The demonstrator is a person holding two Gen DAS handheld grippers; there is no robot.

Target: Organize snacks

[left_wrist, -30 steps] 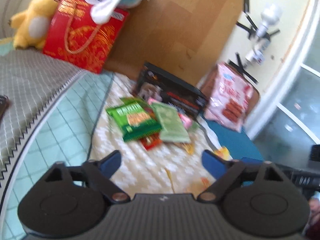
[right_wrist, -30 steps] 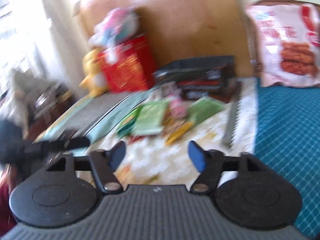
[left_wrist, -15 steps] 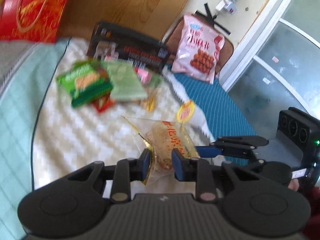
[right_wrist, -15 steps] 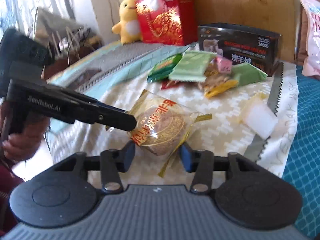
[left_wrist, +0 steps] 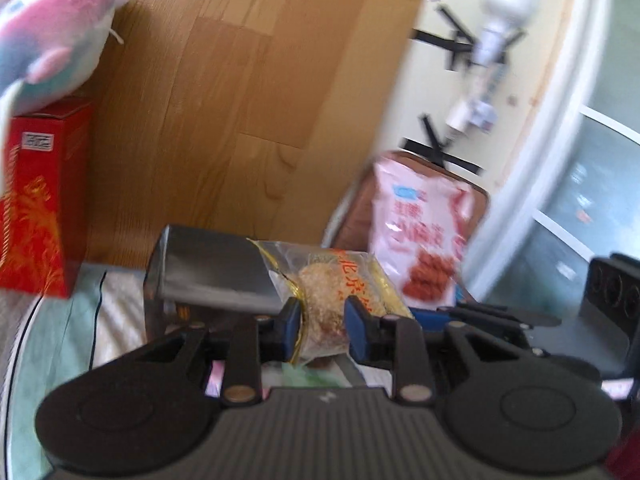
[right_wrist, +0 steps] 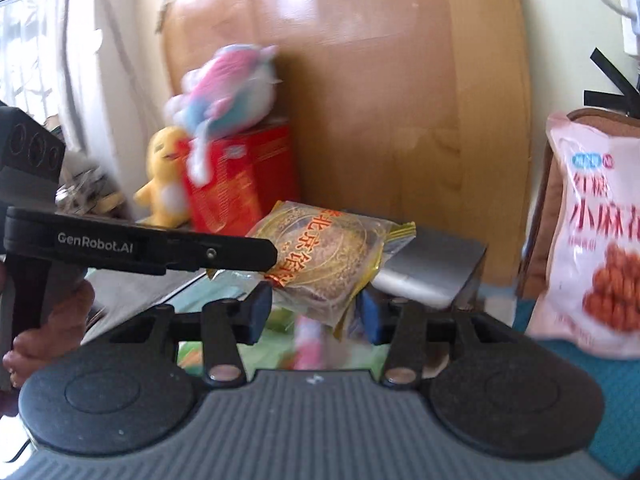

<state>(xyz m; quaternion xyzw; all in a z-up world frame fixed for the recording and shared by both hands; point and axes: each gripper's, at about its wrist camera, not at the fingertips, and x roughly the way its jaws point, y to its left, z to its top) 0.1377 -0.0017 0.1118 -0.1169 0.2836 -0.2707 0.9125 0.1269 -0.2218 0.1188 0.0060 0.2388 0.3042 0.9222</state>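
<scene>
My left gripper (left_wrist: 319,327) is shut on a clear packet with a round brown cake and red lettering (left_wrist: 334,292) and holds it up in the air. The same packet (right_wrist: 326,264) shows in the right wrist view, with the left gripper's black finger reaching it from the left. My right gripper (right_wrist: 314,314) is open; its blue pads sit on either side of the packet's lower end, and I cannot tell whether they touch it. A dark box (left_wrist: 208,268) stands behind the packet. Green and pink snack packs (right_wrist: 304,344) lie blurred below.
A large pink snack bag (left_wrist: 420,236) leans on a brown cushion at the right. A red gift box (left_wrist: 36,208) with a pink and blue plush toy (left_wrist: 52,44) stands at the left. A yellow plush (right_wrist: 164,176) sits beside it. A wooden headboard (left_wrist: 240,100) rises behind.
Both grippers have risen and tilted up from the bedspread. The left gripper has lifted the cake packet off the bed. The snack pile has dropped out of sight below.
</scene>
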